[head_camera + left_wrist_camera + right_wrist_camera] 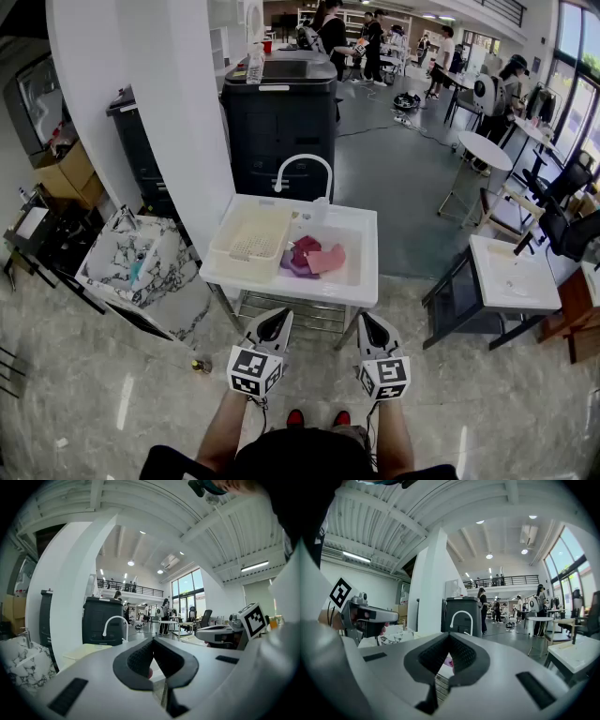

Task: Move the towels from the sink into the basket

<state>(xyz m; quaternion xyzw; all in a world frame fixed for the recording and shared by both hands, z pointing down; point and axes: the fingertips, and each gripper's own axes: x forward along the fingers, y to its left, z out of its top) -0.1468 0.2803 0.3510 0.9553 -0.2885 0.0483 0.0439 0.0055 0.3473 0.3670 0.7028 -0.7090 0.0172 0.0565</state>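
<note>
A white sink unit (pixel 361 281) stands straight ahead in the head view. A cream basket (pixel 251 239) sits in its left half. Maroon, pink and purple towels (pixel 314 256) lie bunched in the basin to the basket's right, below a white faucet (pixel 302 169). My left gripper (pixel 278 319) and right gripper (pixel 368 322) hover side by side short of the sink's front edge, both shut and holding nothing. In the left gripper view the left gripper (pixel 153 643) has its jaws together. The right gripper (pixel 448 637) likewise in its own view, with a bit of pink towel (pixel 449 660) beyond.
A black copier (pixel 279 112) stands behind the sink and a broad white pillar (pixel 178 103) rises to its left. A marble-patterned unit (pixel 141 267) sits at the left, a white table (pixel 514 274) and chairs at the right. People stand far back.
</note>
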